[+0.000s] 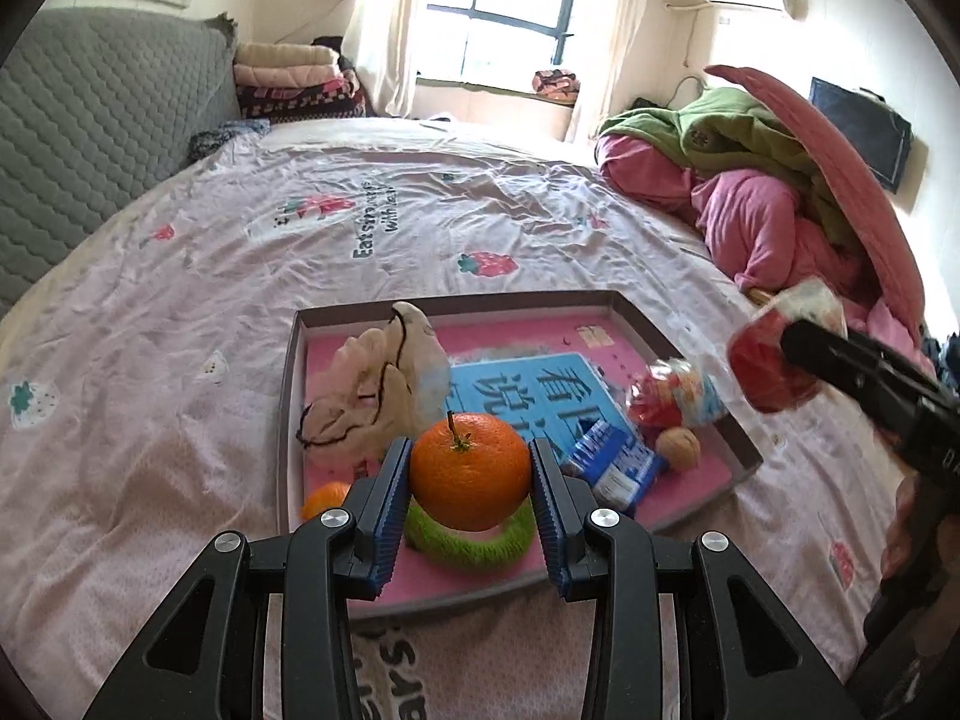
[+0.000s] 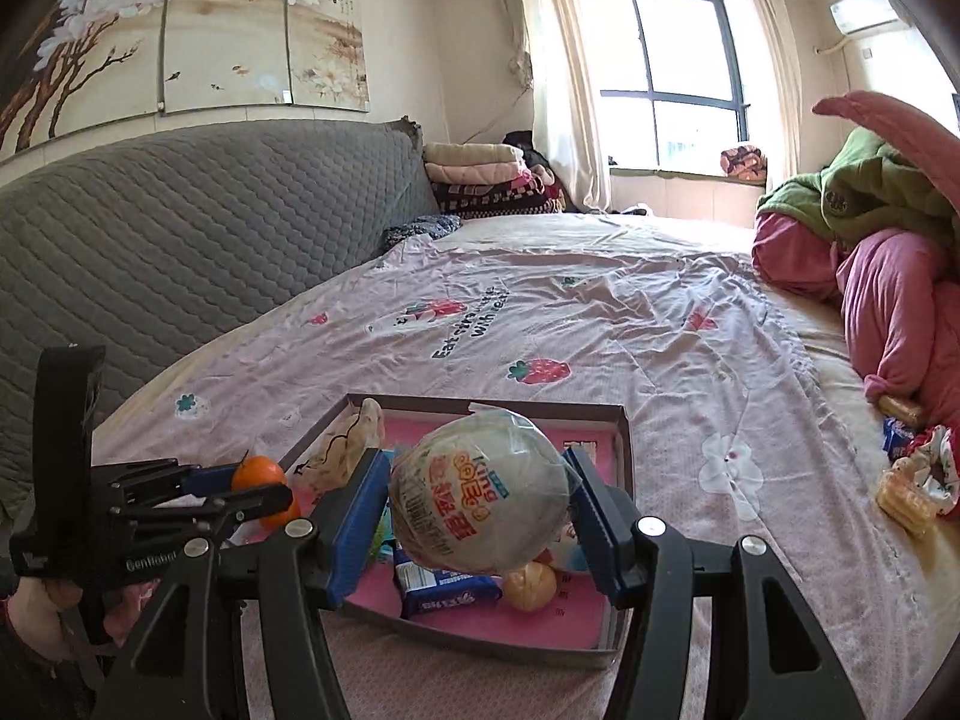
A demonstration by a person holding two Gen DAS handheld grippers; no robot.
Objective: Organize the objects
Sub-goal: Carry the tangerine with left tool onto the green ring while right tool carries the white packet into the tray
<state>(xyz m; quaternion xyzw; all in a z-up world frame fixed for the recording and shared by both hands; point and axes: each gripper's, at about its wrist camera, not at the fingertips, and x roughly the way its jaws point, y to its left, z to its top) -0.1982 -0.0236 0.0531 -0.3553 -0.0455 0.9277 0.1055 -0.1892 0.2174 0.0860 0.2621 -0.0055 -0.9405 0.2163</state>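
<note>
holding an orange tight in your left tongs, you have it up over the tray. your right tongs squeeze a wrapped egg above the same tray. the tray sits on a pink bed sheet with strawberries on it. a grey headboard is at the left, a bright window at the back.

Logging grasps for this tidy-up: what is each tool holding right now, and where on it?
Left tool: an orange, pinched across its sides. Right tool: a wrapped egg-shaped treat, gripped across its widest part.
</note>
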